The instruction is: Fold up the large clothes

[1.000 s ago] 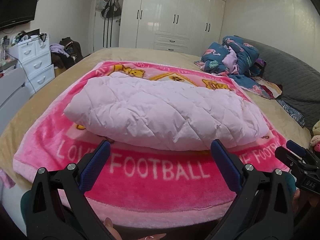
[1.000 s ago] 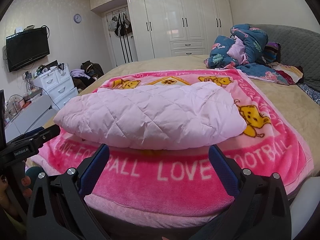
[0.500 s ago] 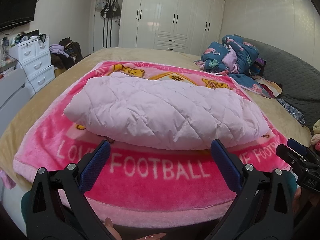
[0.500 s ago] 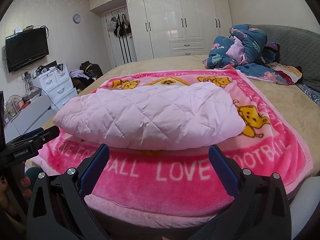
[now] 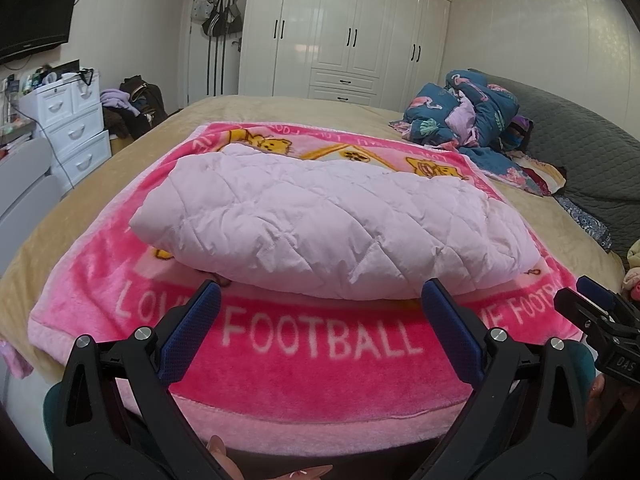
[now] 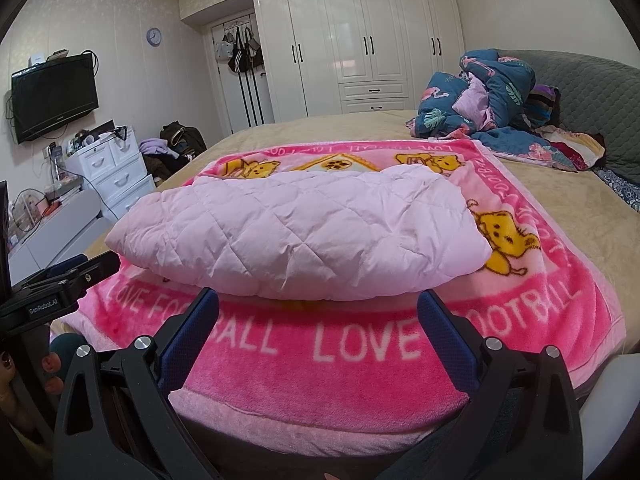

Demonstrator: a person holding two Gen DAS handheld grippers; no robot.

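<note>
A pale pink quilted garment [image 5: 328, 224] lies folded in a thick bundle on a bright pink "LOVE FOOTBALL" blanket [image 5: 320, 340] on the bed; it also shows in the right wrist view [image 6: 304, 232]. My left gripper [image 5: 320, 304] is open and empty, held back at the bed's near edge, short of the bundle. My right gripper [image 6: 318, 312] is open and empty, also short of the bundle. The right gripper shows at the right edge of the left wrist view [image 5: 600, 316]; the left gripper shows at the left edge of the right wrist view [image 6: 60, 284].
A heap of blue patterned bedding [image 5: 472, 116] lies at the far right of the bed by a grey headboard [image 5: 588, 160]. White drawers [image 5: 68, 128] and a wall TV [image 6: 54, 100] stand at left. White wardrobes [image 5: 352, 52] line the far wall.
Both grippers stay open and nearly still. The garment has not moved.
</note>
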